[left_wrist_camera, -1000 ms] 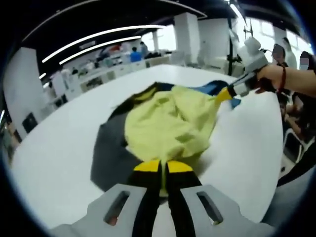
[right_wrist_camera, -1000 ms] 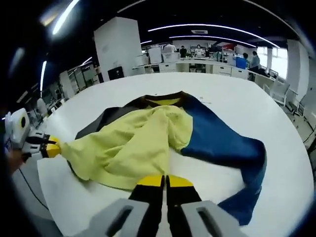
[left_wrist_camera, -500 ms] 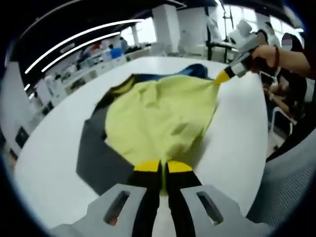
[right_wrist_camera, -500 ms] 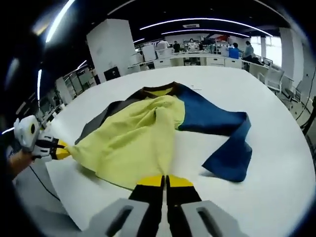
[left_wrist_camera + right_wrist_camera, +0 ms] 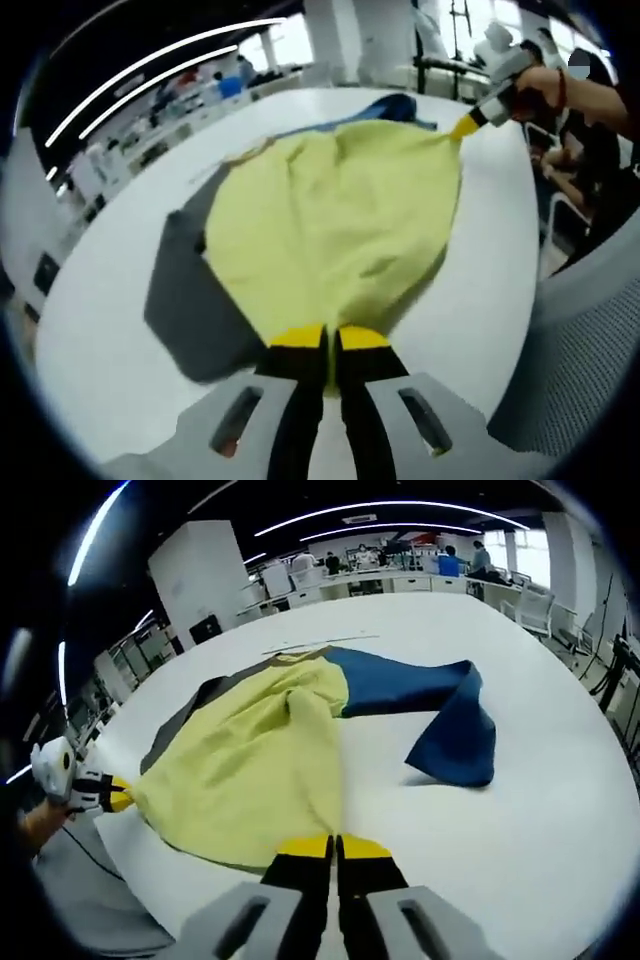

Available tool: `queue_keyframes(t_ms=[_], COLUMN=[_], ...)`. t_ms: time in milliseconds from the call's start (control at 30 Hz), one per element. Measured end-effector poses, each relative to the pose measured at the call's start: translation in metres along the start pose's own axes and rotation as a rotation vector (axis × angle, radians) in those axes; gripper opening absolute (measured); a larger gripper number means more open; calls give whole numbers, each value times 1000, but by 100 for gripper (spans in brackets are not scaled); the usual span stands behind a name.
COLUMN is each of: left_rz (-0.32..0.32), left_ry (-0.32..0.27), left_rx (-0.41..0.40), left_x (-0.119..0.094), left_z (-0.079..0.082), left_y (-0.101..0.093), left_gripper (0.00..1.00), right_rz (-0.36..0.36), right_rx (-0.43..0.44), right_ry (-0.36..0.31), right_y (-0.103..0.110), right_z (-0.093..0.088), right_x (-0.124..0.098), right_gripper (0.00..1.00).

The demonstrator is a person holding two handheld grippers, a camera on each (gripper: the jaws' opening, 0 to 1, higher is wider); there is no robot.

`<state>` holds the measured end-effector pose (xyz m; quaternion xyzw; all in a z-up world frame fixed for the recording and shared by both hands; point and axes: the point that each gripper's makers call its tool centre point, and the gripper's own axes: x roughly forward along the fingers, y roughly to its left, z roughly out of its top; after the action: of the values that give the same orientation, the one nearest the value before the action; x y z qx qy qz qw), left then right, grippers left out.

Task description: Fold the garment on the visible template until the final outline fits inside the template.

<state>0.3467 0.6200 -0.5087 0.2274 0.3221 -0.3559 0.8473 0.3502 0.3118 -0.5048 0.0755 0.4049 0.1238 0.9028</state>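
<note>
On the white table (image 5: 560, 810) lies the garment (image 5: 260, 770), yellow panel stretched between both grippers: left gripper (image 5: 330, 345) at 6 o'clock, right gripper (image 5: 335, 848), each clamped on its hem.

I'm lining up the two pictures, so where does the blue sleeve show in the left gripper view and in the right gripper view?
Left gripper view: blue sleeve, a sliver at the top, beyond the yellow panel.
Right gripper view: right of centre, spread on the white table.
Shared landmark: the yellow panel.

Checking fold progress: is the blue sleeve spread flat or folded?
Folded: the blue sleeve bends back on itself on the white table, its end doubled over.
</note>
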Motion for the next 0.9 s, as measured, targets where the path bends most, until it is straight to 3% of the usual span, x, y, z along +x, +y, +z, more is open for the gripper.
queue_keyframes(t_ms=[167,467,567,667,900], left_rz=[-20,-36,-27,3,54], left_ry=[8,24,16,4,-4], left_rx=[2,-29,-79,-190,-303], left_x=[0,-3,-8,-14,-24], left_z=[-3,-10,-11,-15,-19], left_y=[-9,-17,-16,-11,-2], left_gripper=[0,3,6,14,29], right_rz=[-26,-61,-60,-57,-33], right_rx=[-17,-42,-28,-18,-18], right_ry=[57,84,79,81,70], right_y=[1,-4,-5,-5,-4], right_z=[-16,-29,-29,-31,-29], right_x=[-8,-13,-13,-12,-14], right_gripper=[0,0,0,0,2])
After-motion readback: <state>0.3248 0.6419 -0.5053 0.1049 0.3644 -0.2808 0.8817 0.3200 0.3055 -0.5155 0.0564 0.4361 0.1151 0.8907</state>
